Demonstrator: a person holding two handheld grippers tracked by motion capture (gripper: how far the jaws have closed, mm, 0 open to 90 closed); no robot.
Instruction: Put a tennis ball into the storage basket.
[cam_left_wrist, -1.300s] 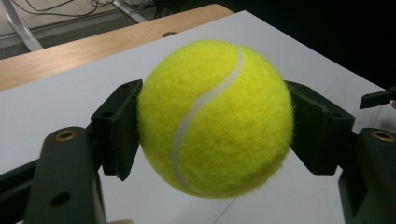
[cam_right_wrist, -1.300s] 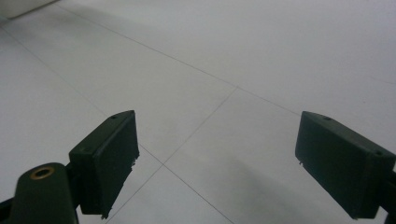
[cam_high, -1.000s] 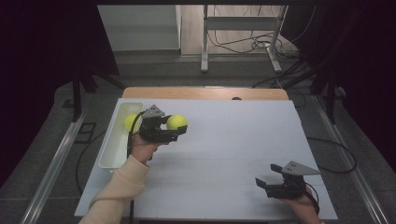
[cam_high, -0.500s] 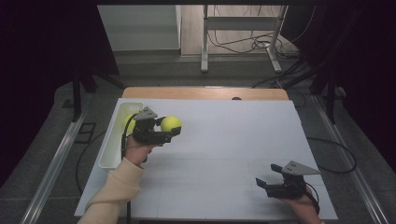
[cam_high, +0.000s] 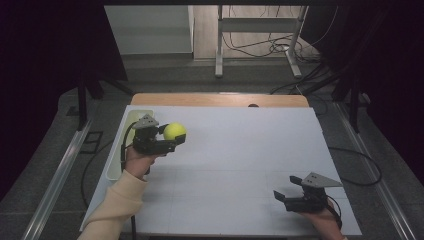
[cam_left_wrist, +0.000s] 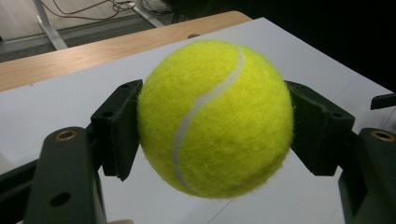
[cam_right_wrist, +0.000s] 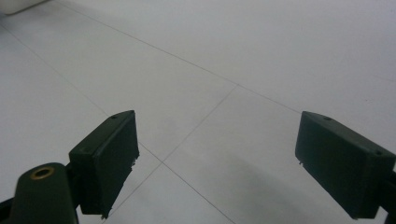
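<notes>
The table (cam_high: 225, 165) is covered by a white sheet crossed by thin seams, with a strip of bare wood (cam_high: 220, 99) showing along its far edge. A pale tray (cam_high: 116, 167) runs along the sheet's left edge.

The left gripper (cam_high: 170, 141) is raised over the left part of the sheet, just beside the tray, with a cream sleeve (cam_high: 117, 202) reaching up from the near edge. It is clamped on a ball (cam_high: 174, 131), bright yellow-green. In the left gripper view the ball (cam_left_wrist: 215, 119) sits squarely between the two black pads (cam_left_wrist: 119, 126), pressed on both sides, its white seam curving down the front, with white sheet below it and the wooden strip behind.

The right gripper (cam_high: 284, 199) rests low near the sheet's near right corner, well apart from the left one, held in a hand (cam_high: 320, 217). Its jaws stand wide apart with nothing between them; in the right gripper view the gripper (cam_right_wrist: 219, 161) frames only bare white sheet and two crossing seams.

Beyond the table the floor is grey, with a white metal stand (cam_high: 257, 40) and a tangle of cables (cam_high: 260, 47) at the back. Metal rails (cam_high: 60, 175) run along the floor on either side, and the room's edges are dark.
</notes>
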